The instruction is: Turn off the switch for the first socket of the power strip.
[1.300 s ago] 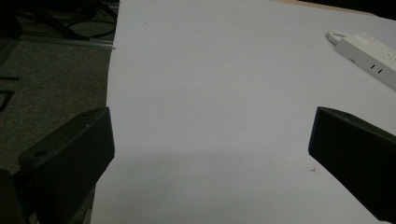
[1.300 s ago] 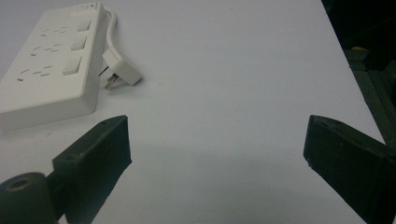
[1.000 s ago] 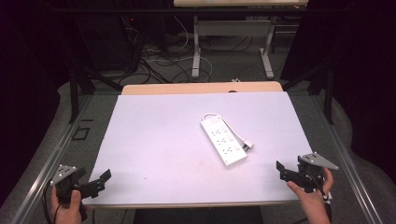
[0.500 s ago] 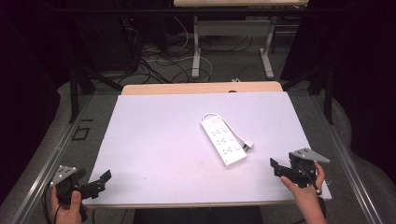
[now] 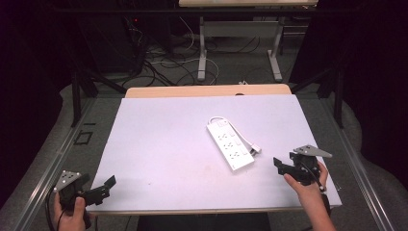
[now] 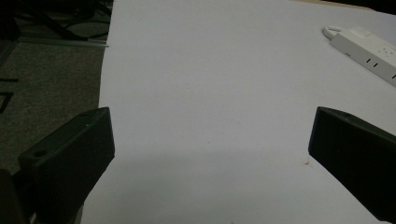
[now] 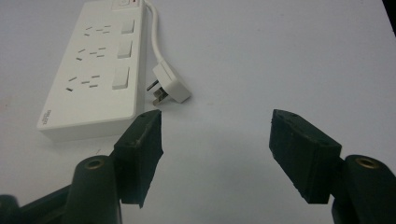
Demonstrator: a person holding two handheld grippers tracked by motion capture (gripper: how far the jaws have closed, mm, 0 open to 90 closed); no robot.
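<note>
Now we have brought our right gripper [image 5: 281,166] in from the table's right edge toward the white power strip [image 5: 231,145], and it sits closer to the strip's near end than it did a second ago. Its jaws have just been closing, yet they are partly open and hold nothing; in the right gripper view bare table shows between the two black pads [image 7: 140,144]. The strip lies flat, right of the middle of the white table [image 5: 159,144], slanted so that its near end points toward our right hand [image 5: 308,185]. Its cord loops back along its right side, and the plug [image 7: 170,86] rests on the table just beside the strip, prongs pointing back at our right gripper.

Our left gripper [image 5: 103,188] has kept to its place at the near left corner, well apart from the strip. Its jaws stand wide, with nothing between them, and in the left gripper view the strip sits far off at the upper right [image 6: 369,49].

We judge that the approach is under way and no grasp is made yet. Since the plug lies almost straight ahead of our right jaws, they seem to be narrowing to suit either it or the strip's near end; which one we cannot tell.
</note>
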